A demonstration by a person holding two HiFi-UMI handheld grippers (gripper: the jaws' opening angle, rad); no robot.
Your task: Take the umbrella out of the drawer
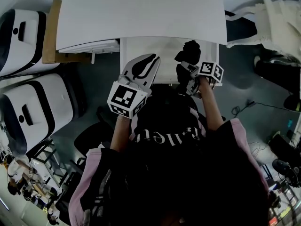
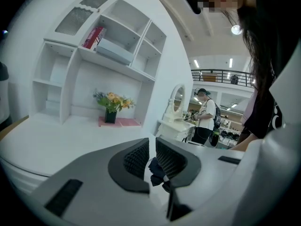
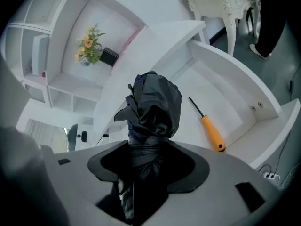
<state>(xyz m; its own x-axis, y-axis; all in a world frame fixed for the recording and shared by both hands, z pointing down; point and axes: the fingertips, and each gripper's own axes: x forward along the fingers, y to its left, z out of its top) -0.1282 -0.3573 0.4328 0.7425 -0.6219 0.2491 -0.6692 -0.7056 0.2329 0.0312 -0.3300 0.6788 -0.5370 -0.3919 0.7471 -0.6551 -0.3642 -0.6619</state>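
Two grippers hover at the open drawer (image 1: 164,46) under the white tabletop (image 1: 141,13), but only one carries anything. The right gripper (image 3: 148,166) has its jaws clamped on the umbrella (image 3: 153,107), which stands out of them above the drawer's right part, apparently clear of its floor. The left gripper (image 2: 151,158) is just to the left, jaws drawn narrow with only a slit between the pads and nothing gripped. The step in hand looks like the lift-out, and it seems well along. To finish it cleanly, the right gripper should probably draw the umbrella up and back toward the person, away from the tabletop's overhanging edge and the drawer's walls. The clamp should be firm, since the grip sits on soft cloth that could slide. An orange-handled screwdriver (image 3: 211,128) lies on the drawer floor near the umbrella and is best left undisturbed. The umbrella is folded short and black, its fabric loosely bunched and crumpled rather than rolled tight, with flaps sticking out at one side. The jaws pinch it at a narrower waist, and more of it hangs behind them. No strap or handle can be made out.
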